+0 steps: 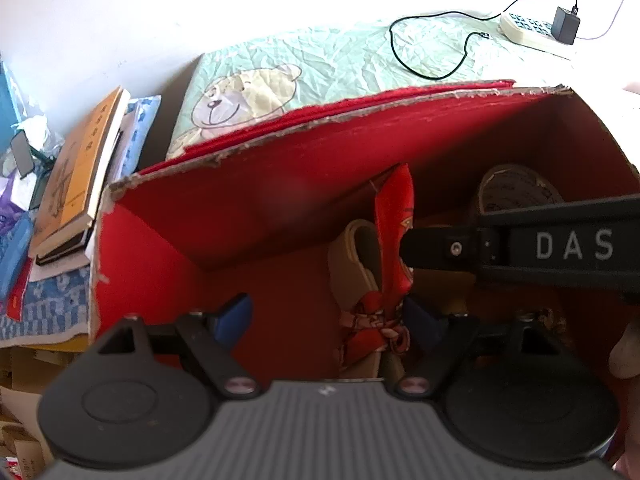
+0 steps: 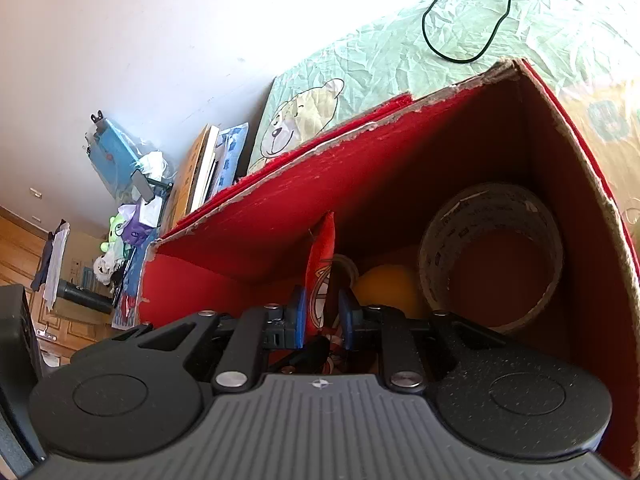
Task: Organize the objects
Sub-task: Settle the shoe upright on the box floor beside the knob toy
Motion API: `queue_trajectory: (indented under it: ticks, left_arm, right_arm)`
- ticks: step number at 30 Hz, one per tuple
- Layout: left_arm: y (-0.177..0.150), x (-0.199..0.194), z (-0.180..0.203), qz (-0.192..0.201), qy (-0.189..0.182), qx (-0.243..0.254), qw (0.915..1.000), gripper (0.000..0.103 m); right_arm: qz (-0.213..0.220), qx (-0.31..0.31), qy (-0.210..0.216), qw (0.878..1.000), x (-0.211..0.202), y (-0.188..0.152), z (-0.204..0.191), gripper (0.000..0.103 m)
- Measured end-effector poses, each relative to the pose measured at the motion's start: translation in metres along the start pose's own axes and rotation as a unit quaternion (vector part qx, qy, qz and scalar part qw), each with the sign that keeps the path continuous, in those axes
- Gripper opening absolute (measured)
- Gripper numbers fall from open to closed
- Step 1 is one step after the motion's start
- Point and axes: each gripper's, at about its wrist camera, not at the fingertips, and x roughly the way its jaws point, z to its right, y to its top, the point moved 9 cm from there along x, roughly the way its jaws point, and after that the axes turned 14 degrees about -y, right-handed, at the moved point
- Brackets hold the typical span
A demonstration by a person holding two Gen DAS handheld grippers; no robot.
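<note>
A red cardboard box (image 1: pixel 248 200) stands open on the bed; it also shows in the right wrist view (image 2: pixel 280 224). Inside stand a red printed pouch (image 1: pixel 394 240), a small beige tape roll (image 1: pixel 352 256) and a large printed tape roll (image 2: pixel 492 256), with a yellow ball (image 2: pixel 386 284) between them. My right gripper (image 2: pixel 323 320) reaches into the box with its blue pads either side of the pouch (image 2: pixel 320 280), a gap showing on the right. It enters the left wrist view from the right (image 1: pixel 520 244). My left gripper (image 1: pixel 328 316) is open over the box, its right pad beside the pouch's foot.
The box sits on a green bear-print bedspread (image 1: pixel 320 68). A black cable (image 1: pixel 432 52), a power strip (image 1: pixel 528 32) and an adapter lie at the far right. Stacked books (image 1: pixel 76 176) and clutter sit left of the box. A white wall stands behind.
</note>
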Motion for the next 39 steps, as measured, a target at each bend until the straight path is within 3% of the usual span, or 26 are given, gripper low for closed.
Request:
queue_trajectory:
  ticks: [29,39]
  left_arm:
    - [-0.0015,-0.0043,-0.0003,0.009,0.011,-0.003,0.9999,0.086]
    - [-0.0008,-0.0046,-0.0017,0.011,0.013,-0.005,0.9998,0.087]
  right_arm:
    - [-0.005,-0.011,0.016,1.0,0.0002,-0.0016,-0.0053,0.022]
    - [-0.004,-0.014,-0.004,1.0,0.0014,-0.0021,-0.0049,0.021]
